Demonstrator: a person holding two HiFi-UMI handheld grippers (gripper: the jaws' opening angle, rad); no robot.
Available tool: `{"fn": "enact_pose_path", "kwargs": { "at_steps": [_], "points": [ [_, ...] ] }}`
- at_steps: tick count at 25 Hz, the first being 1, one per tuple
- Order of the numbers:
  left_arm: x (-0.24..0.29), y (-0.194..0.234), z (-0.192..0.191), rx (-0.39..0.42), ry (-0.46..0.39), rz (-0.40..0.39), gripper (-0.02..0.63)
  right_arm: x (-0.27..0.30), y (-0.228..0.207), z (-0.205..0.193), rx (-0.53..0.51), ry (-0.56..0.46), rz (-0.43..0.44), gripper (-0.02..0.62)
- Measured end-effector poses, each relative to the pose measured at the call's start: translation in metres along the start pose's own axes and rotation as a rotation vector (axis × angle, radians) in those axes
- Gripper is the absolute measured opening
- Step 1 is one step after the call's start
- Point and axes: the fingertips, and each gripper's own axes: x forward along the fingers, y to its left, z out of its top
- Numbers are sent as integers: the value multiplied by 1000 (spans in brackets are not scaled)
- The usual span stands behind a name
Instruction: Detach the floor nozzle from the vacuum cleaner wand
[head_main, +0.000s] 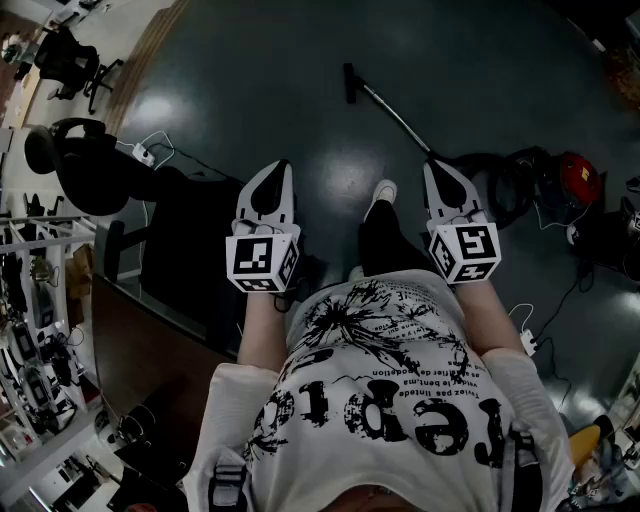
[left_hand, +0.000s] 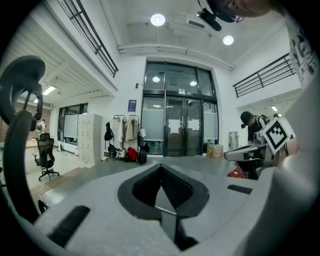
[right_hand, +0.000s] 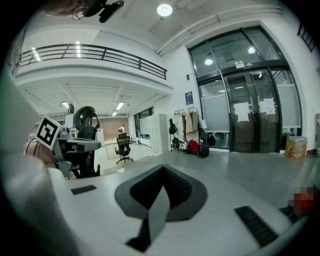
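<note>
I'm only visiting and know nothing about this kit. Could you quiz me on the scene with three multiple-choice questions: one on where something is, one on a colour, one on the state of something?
1. Where is the floor nozzle?
A) on a chair
B) on the floor ahead of the person, at the far end of the wand
C) on a desk

2. What colour is the vacuum cleaner body?
A) yellow
B) white
C) red

3. How do the left gripper and the right gripper stand?
A) both shut and empty
B) both wide open
C) both clamped on a hose

Answers:
1 B: the head view shows it on the dark floor, joined to the wand.
2 C: its shell shows red at that view's right.
3 A: each gripper view shows the jaws together with nothing between them.
</note>
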Motion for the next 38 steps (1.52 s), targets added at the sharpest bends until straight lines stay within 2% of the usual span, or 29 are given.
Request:
{"fn": "enact_pose_path", "kwargs": {
  "at_steps": [6,12,16,22,27,31,34,36,38],
  "points": [
    [129,17,3,-13,52,-8,3,109,-76,22,4,27,48,3],
    [268,32,39,-41,1,-68,3,203,-153,42,75,54,137,3],
    [338,53,37,-62,49,-63,3,257,-193,45,66,97,140,3],
    [428,83,-10,-54,204,-125,3,336,-237,29,99,140,108,3],
    [539,122,-35,-64,289,-239,3,439,-276,26,154,156,40,5],
    [628,147,-48,-84,318,-350,3,530,-302,15,165,151,-23,4],
    [683,156,-91,-99,366,-416,3,585,-322,-21,137,186,-33,5],
    [717,157,-138,-97,400,-445,3,615,-337,-63,123,220,-29,5],
    [747,162,-193,-113,433,-441,3,642,-348,-118,115,267,-13,5]
  ]
}}
